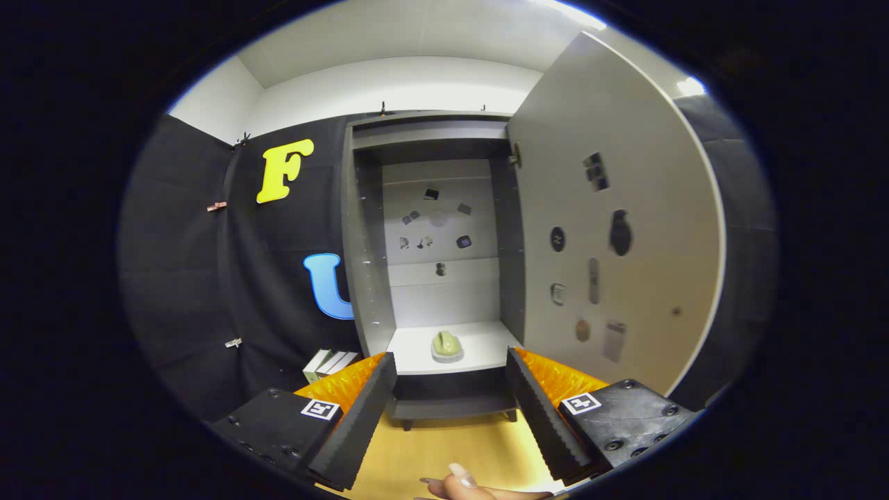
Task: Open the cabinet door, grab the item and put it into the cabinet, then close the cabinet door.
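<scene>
A tall grey cabinet (368, 229) stands ahead of me with its door (625, 173) swung wide open to the right. On its white bottom shelf (486, 340) lies a small pale green item (447, 344), beyond my fingertips and roughly centred between them. My gripper (451, 396) is open, with nothing between the fingers, and sits back from the cabinet above a wooden tabletop (444, 444).
Small stickers dot the cabinet's back panel and the inner face of the door. A few white box-like things (328, 362) lie at the cabinet's left foot. A person's fingers (460, 480) show below the gripper. Black cloth hangs to the left.
</scene>
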`<state>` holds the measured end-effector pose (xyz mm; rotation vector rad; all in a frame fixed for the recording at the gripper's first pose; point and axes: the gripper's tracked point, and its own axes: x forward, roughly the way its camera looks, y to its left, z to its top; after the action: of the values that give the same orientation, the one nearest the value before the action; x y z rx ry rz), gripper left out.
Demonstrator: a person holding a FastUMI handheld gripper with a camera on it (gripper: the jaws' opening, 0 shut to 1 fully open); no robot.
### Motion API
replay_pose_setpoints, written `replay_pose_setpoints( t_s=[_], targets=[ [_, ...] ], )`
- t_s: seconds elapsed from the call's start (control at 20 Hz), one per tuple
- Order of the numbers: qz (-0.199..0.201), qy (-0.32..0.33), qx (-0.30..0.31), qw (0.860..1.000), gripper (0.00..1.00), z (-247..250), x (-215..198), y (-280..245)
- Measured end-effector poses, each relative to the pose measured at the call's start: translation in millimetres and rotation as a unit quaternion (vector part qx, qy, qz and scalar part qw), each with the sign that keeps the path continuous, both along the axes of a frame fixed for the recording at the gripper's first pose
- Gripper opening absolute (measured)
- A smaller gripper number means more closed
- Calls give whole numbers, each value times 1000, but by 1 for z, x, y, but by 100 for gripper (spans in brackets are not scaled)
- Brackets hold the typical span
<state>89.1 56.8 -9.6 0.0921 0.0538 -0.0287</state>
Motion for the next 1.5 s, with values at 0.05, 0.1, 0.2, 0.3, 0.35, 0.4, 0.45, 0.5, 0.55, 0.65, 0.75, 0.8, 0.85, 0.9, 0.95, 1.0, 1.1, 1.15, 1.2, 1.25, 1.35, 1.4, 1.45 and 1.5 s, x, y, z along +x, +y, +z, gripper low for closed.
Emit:
replay_pose_setpoints(
  t_s=[0.05, 0.1, 0.2, 0.3, 0.35, 0.4, 0.45, 0.5, 0.55, 0.65, 0.75, 0.8, 0.85, 0.9, 0.95, 1.0, 1.1, 1.15, 1.2, 1.25, 1.35, 1.4, 1.45, 1.5],
  targets=[
    [-9, 0, -2, 1000, 100, 1, -11, -14],
    [-14, -1, -2, 1000, 100, 3, -21, -26],
    [-32, -17, -2, 999, 100, 11, -41, -58],
    [-57, -25, 2, 998, 99, 15, -57, -95],
    [-64, -26, 8, 998, 99, 15, -61, -111],
    [-74, -27, 13, 997, 99, 16, -66, -128],
    [-82, -21, 11, 996, 99, 13, -64, -144],
    [-90, -19, 12, 996, 99, 9, -63, -160],
    [-94, -18, 14, 995, 99, 7, -63, -175],
    [-107, -14, 16, 994, 98, 0, -61, -207],
    [-102, -14, 26, 994, 98, -2, -57, -230],
    [-93, -15, 30, 995, 98, -3, -52, -236],
    [-82, -15, 32, 996, 98, -7, -47, -241],
    [-70, -11, 29, 997, 98, -13, -42, -243],
    [-60, -3, 24, 998, 98, -19, -38, -243],
    [-49, 4, 20, 999, 98, -23, -33, -241],
    [-26, 6, 22, 999, 98, -24, -25, -238],
    [-14, 5, 26, 1000, 98, -24, -22, -235],
    [-4, 6, 29, 1000, 98, -25, -18, -232],
    [1, 10, 31, 999, 98, -29, -15, -229],
    [-1, 18, 28, 999, 98, -34, -12, -230],
    [1, 20, 27, 999, 98, -34, -12, -228],
    [0, 18, 27, 999, 98, -32, -12, -228],
    [-2, 18, 24, 1000, 98, -31, -11, -227]
  ],
)
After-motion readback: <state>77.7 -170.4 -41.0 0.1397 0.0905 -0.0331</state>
